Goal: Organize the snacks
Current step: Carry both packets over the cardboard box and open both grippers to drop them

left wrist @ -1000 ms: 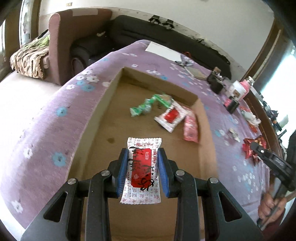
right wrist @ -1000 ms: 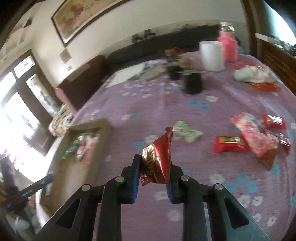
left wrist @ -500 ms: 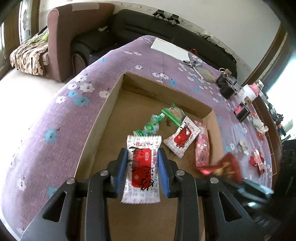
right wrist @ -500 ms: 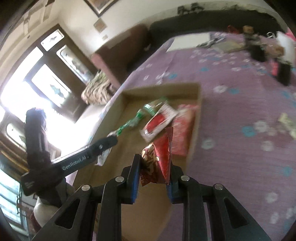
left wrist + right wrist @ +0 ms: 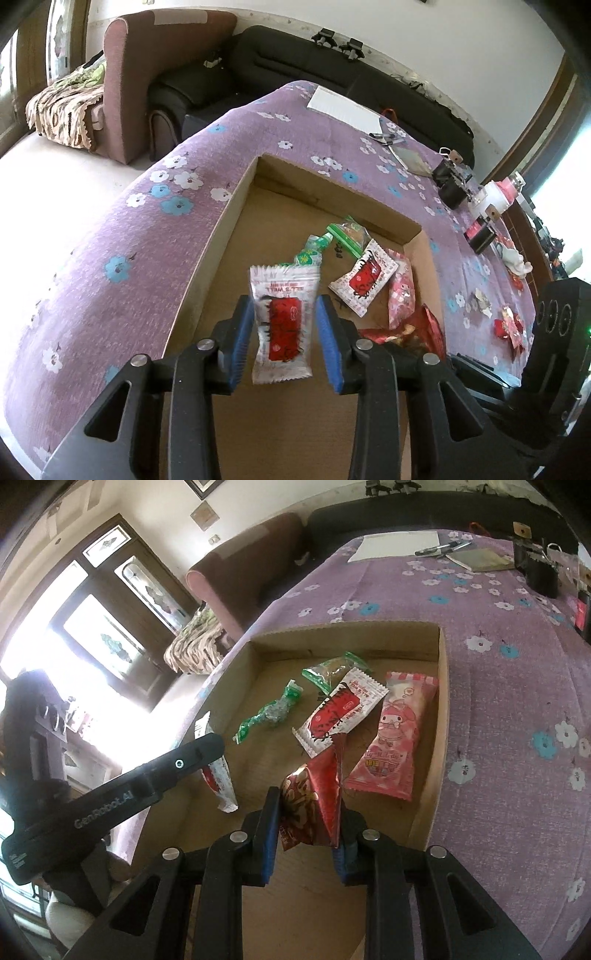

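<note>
Mid-drop: L gripper (image 5: 284, 332) jaws just opened, white/red pkt (image 5: 282, 321) loose between them over cardboard box (image 5: 441, 686); R gripper (image 5: 308, 825) clamped on red foil pkt (image 5: 314, 797), needs release into box next imo.

black sofa (image 5: 332, 70) (against wall), bright windows (image 5: 92, 627)

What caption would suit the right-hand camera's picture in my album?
Right gripper holds a red foil snack over a cardboard box of wrapped snacks.
</note>
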`<state>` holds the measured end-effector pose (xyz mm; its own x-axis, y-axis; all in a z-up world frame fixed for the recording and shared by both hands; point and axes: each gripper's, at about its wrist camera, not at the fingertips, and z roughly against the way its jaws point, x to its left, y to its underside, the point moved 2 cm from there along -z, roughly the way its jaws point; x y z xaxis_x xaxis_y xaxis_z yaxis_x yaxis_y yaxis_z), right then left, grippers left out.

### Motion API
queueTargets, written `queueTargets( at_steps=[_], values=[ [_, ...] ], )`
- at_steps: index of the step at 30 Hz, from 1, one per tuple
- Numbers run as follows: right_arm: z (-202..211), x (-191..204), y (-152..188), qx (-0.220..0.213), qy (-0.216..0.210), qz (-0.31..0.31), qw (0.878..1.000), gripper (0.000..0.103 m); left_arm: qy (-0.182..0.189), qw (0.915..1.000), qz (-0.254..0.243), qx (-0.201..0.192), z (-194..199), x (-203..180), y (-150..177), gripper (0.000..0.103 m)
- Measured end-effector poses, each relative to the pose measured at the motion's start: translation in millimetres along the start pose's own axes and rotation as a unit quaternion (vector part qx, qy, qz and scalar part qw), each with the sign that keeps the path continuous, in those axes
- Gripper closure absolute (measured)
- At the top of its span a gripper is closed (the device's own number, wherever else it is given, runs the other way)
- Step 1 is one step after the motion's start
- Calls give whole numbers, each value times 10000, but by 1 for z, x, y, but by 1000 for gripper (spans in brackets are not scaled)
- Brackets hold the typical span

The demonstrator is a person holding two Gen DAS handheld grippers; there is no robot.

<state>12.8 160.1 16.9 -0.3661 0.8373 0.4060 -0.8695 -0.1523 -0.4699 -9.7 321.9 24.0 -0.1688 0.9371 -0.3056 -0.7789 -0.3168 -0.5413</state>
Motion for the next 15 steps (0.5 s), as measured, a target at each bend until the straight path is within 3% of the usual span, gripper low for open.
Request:
queueTargets(
  at_steps=[3, 7, 12, 15],
  values=[
    [2, 5, 1, -123, 140, 109, 9998, 71, -111, 9999, 20, -70, 6, -1, 2, 52],
    [17, 11, -1, -443, 257, 259, 9983, 55, -298, 9992, 13, -275, 20, -2, 5, 52],
    [41, 8, -5, -725, 295, 239, 9966, 53, -567, 9975, -76, -417, 34, -10, 14, 44],
    [54, -2, -4, -806, 332, 137, 9961, 52, -458, 9980, -133, -403, 42, -20, 22, 44]
  ],
)
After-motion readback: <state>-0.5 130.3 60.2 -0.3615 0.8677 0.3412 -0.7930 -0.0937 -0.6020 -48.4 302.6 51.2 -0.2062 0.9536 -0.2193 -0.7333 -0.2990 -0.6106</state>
